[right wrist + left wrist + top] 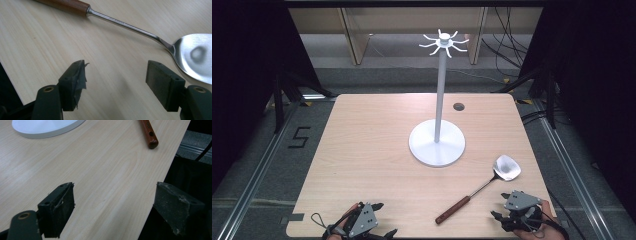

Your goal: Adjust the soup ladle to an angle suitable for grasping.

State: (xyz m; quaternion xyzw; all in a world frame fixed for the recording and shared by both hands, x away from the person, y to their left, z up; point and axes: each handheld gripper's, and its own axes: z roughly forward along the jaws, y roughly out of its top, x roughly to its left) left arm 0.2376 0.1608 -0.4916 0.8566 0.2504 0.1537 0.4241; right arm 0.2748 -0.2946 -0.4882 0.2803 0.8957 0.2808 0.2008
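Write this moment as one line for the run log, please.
left gripper: open, empty | right gripper: open, empty | spatula: flat on table | stand: upright, hooks bare

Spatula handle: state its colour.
The spatula handle is reddish-brown wood, clearest in the right gripper view.

- High view: fixed above the near edge of the table (377, 150), looking forward and down; whole tabletop in frame, floor and cables beyond.
- Left gripper view: rides low over the near left part of the board, close to the wood, facing across toward the white stand base (45, 127) and the spatula (149, 133) handle end; table edge at its right.
- Right gripper view: low and close at the near right corner, facing the spatula's shaft and bowl.
- Shared: spatula and tabletop in all three; stand base in high and left.
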